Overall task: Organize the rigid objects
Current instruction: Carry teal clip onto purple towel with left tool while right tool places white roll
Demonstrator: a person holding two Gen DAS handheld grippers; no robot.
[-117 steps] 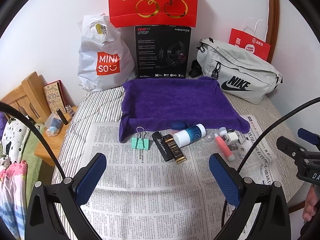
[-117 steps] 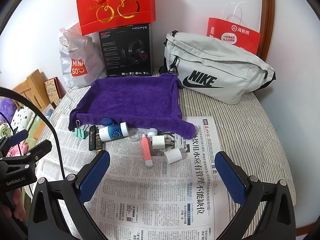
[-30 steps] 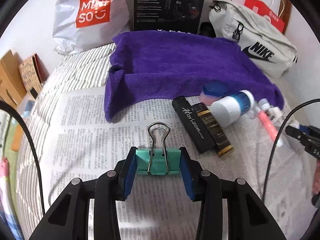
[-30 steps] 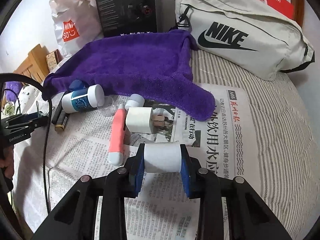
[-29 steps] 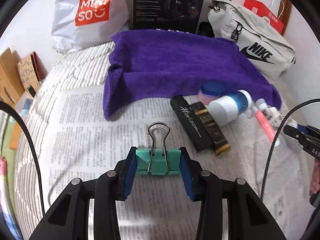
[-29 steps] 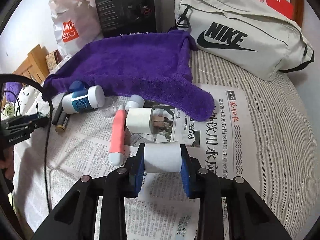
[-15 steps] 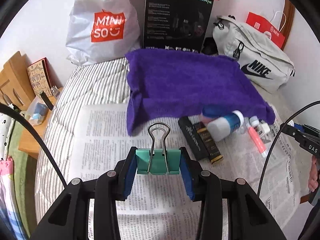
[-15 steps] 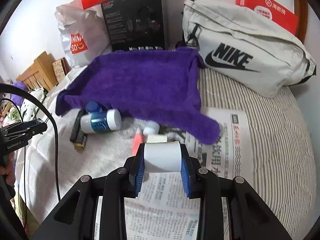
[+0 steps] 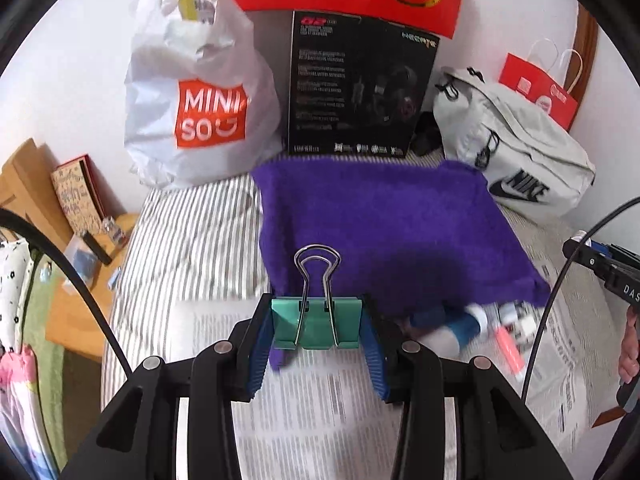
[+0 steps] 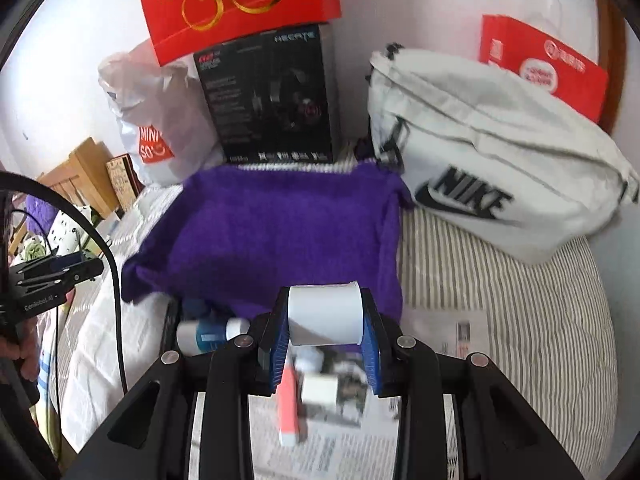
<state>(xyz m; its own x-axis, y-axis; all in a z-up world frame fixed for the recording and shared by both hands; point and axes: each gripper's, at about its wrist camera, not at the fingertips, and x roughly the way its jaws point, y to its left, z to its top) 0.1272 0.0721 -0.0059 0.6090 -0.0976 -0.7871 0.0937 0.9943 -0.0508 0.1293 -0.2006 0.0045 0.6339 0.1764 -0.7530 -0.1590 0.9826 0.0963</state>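
Note:
My left gripper point(image 9: 317, 344) is shut on a teal binder clip point(image 9: 316, 322), held in the air over the near edge of the purple towel point(image 9: 384, 224). My right gripper point(image 10: 325, 334) is shut on a small white cylinder point(image 10: 326, 314), also lifted, in front of the purple towel point(image 10: 280, 228). Below on the newspaper lie a white and blue bottle point(image 10: 208, 334), a pink tube point(image 10: 289, 412) and a white cube point(image 10: 320, 392). The same bottle point(image 9: 460, 330) and pink tube point(image 9: 508, 350) show blurred in the left wrist view.
Against the wall stand a white Miniso bag point(image 9: 200, 92), a black headset box point(image 9: 360, 84), a red cherry bag point(image 10: 240, 4) and a grey Nike bag point(image 10: 500, 184). A wooden bedside table point(image 9: 76, 280) sits left of the striped bed.
Both grippers have risen off the newspaper with their objects and moved towards the purple towel; the loose items now lie lower in both views.

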